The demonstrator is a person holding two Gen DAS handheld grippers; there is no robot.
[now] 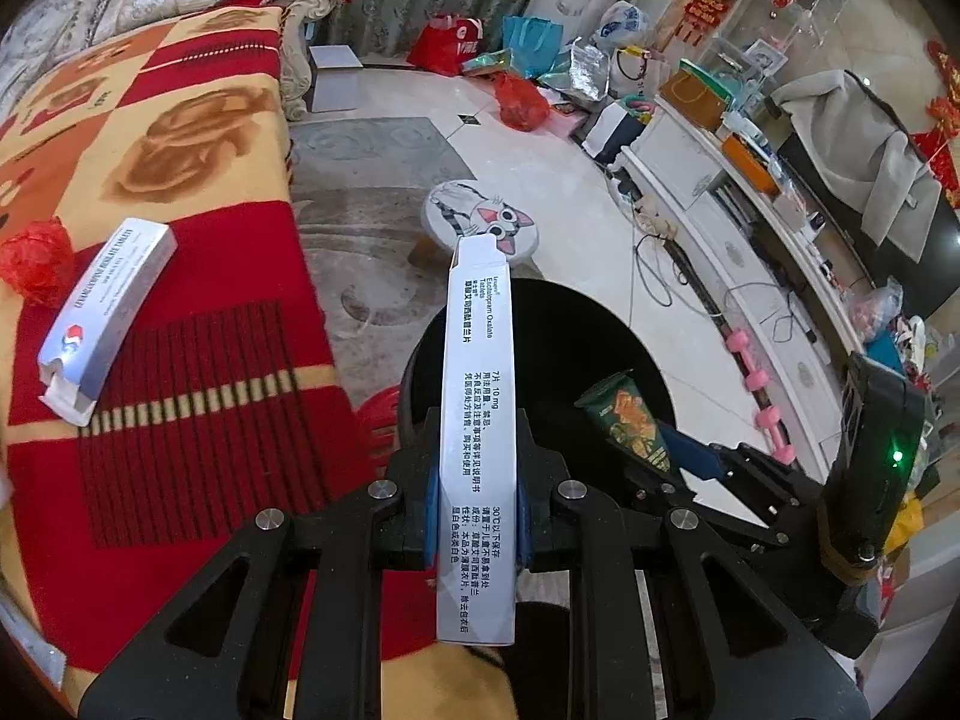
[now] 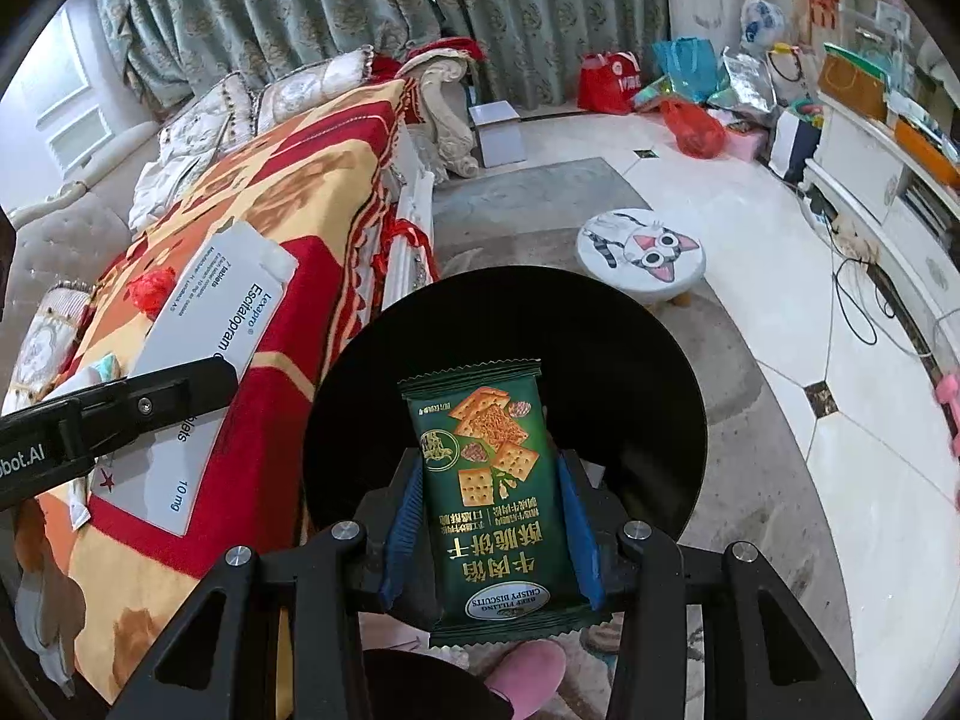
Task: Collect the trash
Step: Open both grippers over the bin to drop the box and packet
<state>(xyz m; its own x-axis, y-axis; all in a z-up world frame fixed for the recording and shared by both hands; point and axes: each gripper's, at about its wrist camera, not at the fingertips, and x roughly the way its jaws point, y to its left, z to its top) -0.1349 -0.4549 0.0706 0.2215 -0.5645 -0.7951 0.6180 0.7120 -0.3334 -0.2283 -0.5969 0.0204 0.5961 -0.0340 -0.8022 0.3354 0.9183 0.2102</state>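
Left tongs clamping medicine box, right tongs gripping biscuit packet, seemingly over black bin

Pale marble floor, green patterned curtains, cat-face stool on grey rug, white TV cabinet alongside.

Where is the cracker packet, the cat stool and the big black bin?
cracker packet (image 2: 492, 480): right wrist view, middle of its green front.
cat stool (image 2: 642, 252): right wrist view, top, by the cat's face.
black bin (image 2: 630, 360): right wrist view, dark inside.
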